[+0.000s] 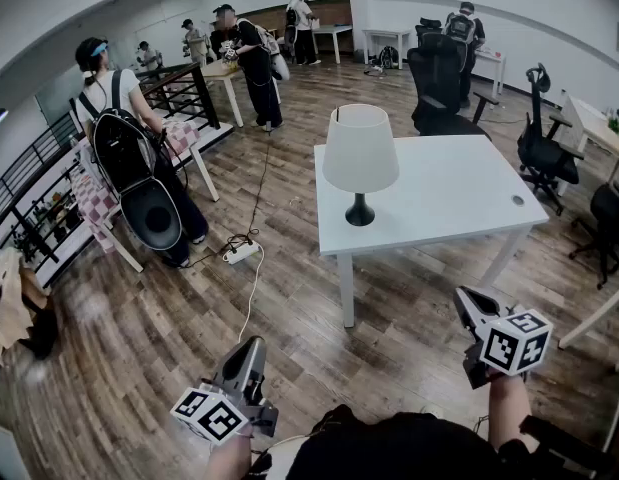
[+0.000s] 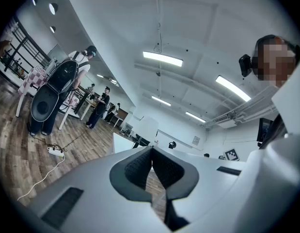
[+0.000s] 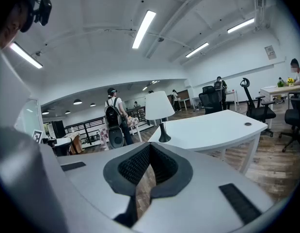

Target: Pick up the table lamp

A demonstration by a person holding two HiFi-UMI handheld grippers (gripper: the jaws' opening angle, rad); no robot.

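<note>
The lamp (image 1: 360, 163) stands upright on the white desk (image 1: 449, 193), near its front left corner. The left gripper (image 1: 253, 348) and the right gripper (image 1: 463, 298) are held over the wooden floor (image 1: 289, 298), well apart from the desk. Both have their fingers (image 2: 137, 169) clenched together, empty.

Right gripper (image 3: 149, 149) had jaws together, nothing between them; beyond stood the table lamp (image 3: 160, 113) upright on white table (image 3: 217, 130), a person with backpack (image 3: 113, 118) behind, office chairs (image 3: 256, 108) right.
</note>
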